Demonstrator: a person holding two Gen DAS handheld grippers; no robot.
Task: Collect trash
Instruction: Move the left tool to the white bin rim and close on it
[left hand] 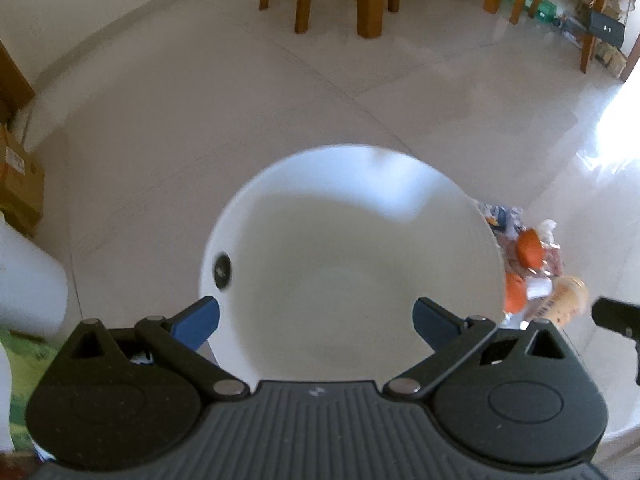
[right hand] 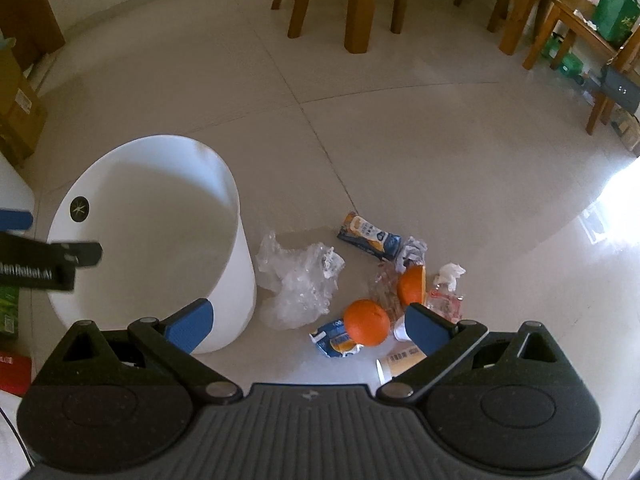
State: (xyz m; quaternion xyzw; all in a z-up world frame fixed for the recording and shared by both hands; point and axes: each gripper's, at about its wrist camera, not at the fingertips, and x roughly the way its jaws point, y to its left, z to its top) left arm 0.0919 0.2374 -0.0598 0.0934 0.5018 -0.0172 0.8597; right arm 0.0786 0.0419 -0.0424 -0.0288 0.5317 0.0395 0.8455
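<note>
A: Where is the trash?

B: It lies scattered on the pale tiled floor, just to the right of the white round plastic bin. Nearest the bin is a crumpled clear plastic wrap. Beyond that are a whole orange fruit lying on a flattened blue and white carton, an orange peel half, a blue and orange snack packet, a ball of white tissue and a crinkled clear wrapper with red print.

A: And the bin itself?

B: It stands upright on the floor and looks empty inside. The left wrist view looks straight down into the same bin, with some of the litter peeking past its right rim.

A: What are the jaws doing?

B: The right gripper has its blue-padded jaws spread wide, holding nothing, above the litter with the fruit between them in view. The left gripper is also spread wide and empty, above the bin's mouth.

A: Anything around them?

B: Brown wooden chair and table legs stand well beyond, and brown cardboard boxes sit at the far left.
</note>
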